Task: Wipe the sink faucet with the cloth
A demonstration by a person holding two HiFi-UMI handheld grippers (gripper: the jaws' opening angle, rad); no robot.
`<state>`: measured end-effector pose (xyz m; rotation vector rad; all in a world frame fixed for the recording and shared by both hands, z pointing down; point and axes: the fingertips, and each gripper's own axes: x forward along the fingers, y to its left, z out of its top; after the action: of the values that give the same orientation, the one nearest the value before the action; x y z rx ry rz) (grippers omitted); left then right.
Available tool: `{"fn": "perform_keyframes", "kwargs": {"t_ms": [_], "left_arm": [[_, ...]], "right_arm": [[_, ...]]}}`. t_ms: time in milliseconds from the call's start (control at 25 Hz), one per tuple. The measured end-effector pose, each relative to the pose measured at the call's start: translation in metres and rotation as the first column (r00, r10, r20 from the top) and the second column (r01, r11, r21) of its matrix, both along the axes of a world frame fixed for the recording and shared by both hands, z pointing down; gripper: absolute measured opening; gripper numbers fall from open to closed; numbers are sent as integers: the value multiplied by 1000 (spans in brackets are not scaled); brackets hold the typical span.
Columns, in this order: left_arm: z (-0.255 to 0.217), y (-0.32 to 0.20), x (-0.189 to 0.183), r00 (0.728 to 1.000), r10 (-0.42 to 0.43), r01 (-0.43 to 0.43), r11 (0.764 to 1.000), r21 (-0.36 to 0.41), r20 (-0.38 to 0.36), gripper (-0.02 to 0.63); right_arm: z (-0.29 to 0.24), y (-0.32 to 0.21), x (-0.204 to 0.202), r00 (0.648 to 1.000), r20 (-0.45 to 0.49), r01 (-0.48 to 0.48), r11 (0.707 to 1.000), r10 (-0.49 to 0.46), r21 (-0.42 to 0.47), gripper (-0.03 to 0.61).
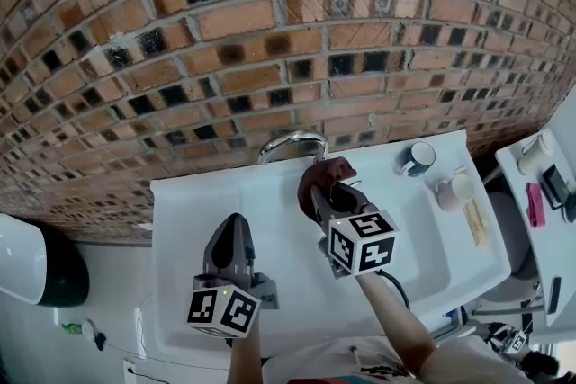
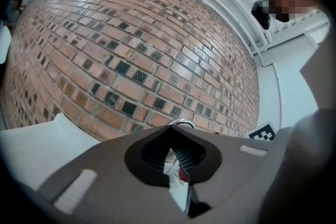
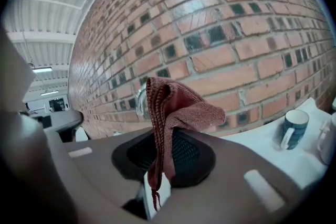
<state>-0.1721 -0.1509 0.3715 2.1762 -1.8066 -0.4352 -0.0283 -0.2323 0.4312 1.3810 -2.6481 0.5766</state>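
My right gripper [image 1: 329, 191] is clamped on the cloth [image 1: 325, 174], a reddish-brown knitted rag. In the right gripper view the jaws are closed on its lower part, so the cloth [image 3: 170, 107] stands up above them and flops over to the right, with a loose thread hanging down in the gap. The chrome faucet [image 1: 292, 143] arches up at the far edge of the white sink [image 1: 180, 220], against the brick wall [image 1: 270, 40]. The cloth sits just on the near right side of that arch; I cannot tell whether it is touching the metal. From the right gripper the faucet [image 3: 140, 97] peeks out just left of the cloth.

My left gripper [image 1: 232, 226] hangs over the near left part of the sink, apart from the faucet, its jaws pressed together with nothing held between them. In the left gripper view the curved top of the faucet [image 2: 181, 123] shows just beyond the closed tips.

On the far right of the sink ledge stands a blue mug [image 1: 417, 159], with a pale pink cup [image 1: 455, 187] near it, a little nearer to me
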Motion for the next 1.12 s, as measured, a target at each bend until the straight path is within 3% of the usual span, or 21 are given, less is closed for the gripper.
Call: {"fn": "perform_keyframes", "kwargs": {"t_ms": [200, 480, 1120], "left_arm": [[-44, 26, 15, 1000, 15, -16, 994, 105, 13, 5], [-72, 51, 41, 998, 51, -59, 982, 179, 48, 5], [-57, 95, 51, 999, 4, -8, 994, 105, 36, 5]], "right_arm": [[-63, 61, 28, 992, 124, 2, 994, -15, 106, 46], [-87, 109, 53, 985, 173, -27, 984, -4, 176, 46], [-82, 152, 56, 992, 112, 36, 987, -54, 158, 44]]}}
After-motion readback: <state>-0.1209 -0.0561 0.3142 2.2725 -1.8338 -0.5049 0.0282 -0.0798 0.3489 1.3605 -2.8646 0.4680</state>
